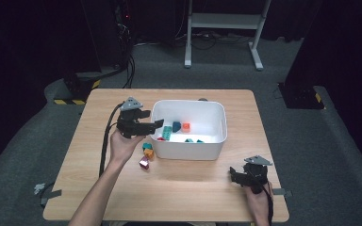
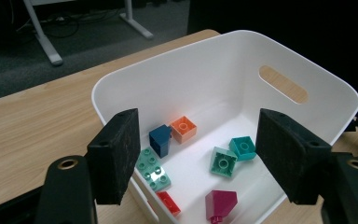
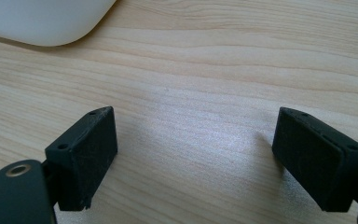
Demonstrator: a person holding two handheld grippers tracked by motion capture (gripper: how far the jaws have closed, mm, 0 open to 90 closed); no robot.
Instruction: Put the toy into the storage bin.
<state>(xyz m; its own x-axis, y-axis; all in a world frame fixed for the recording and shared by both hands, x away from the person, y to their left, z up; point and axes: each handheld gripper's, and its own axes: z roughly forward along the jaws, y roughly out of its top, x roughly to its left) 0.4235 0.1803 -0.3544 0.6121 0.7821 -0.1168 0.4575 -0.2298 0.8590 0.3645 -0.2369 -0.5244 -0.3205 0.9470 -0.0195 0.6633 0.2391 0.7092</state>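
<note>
A white bin [image 1: 188, 151] stands in the middle of the wooden table [image 1: 179, 188]. My left gripper [image 1: 156, 124] hovers over the bin's left rim, jaws open with nothing between them. Past those jaws in the left gripper view [image 2: 198, 154], the bin [image 2: 205, 79] holds a dark blue brick [image 2: 161, 138], an orange one [image 2: 184, 128], a long mint one [image 2: 154, 169], a mint square [image 2: 223, 161], a teal one [image 2: 242, 147], a magenta one [image 2: 220, 203] and a red one [image 2: 168, 203]. My right gripper [image 1: 234, 175] rests low at the table's front right, open over bare wood [image 3: 196, 154].
Outside the bin, by its front left corner, lie a teal and orange brick pair [image 1: 147, 150] and a red and white brick [image 1: 144, 163]. A corner of the bin [image 3: 42, 18] is in the right gripper view. Beyond the table a white desk frame [image 1: 224, 21] stands on the floor.
</note>
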